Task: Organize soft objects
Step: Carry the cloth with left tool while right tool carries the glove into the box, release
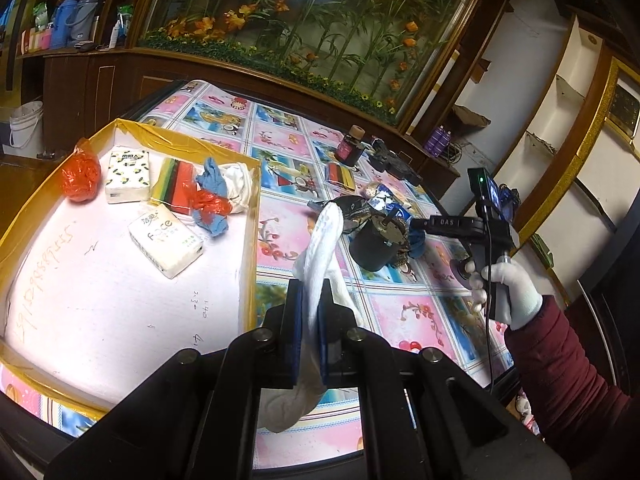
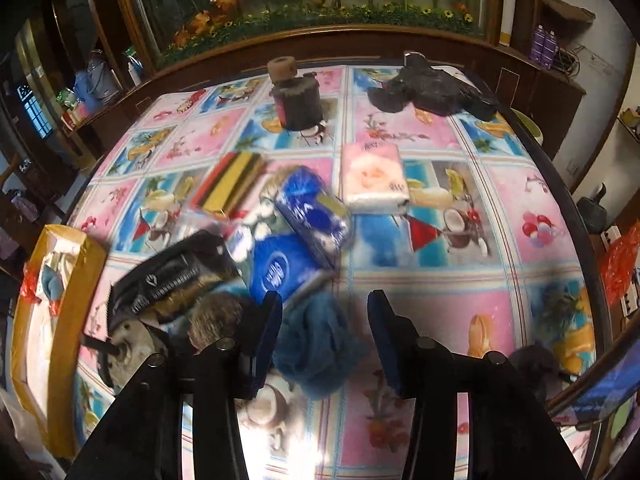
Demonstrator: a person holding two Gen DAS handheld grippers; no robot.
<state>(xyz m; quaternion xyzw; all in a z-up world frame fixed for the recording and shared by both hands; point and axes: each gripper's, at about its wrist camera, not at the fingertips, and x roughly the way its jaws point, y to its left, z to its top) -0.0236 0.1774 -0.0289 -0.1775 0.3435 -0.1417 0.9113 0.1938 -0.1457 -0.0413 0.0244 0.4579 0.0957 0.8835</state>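
My left gripper [image 1: 311,296] is shut on a white sock [image 1: 324,240] and holds it above the table, just right of the yellow-rimmed white box [image 1: 248,240]. The box holds two tissue packs [image 1: 166,240], red bags [image 1: 80,178], a striped sponge pack [image 1: 176,184] and blue and white socks [image 1: 214,182]. My right gripper [image 2: 324,312] is open above a blue sock [image 2: 316,344] that lies between its fingers. Blue tissue packs [image 2: 312,208], a pink tissue pack [image 2: 374,180] and a striped sponge pack [image 2: 232,180] lie ahead on the table.
A dark jar [image 2: 298,96] and a black bag [image 2: 432,88] stand at the table's far side. A black pouch [image 2: 172,276] and a black cylinder with a metal end [image 1: 372,248] lie left of the right gripper. A wooden cabinet with a flower display [image 1: 320,20] runs behind.
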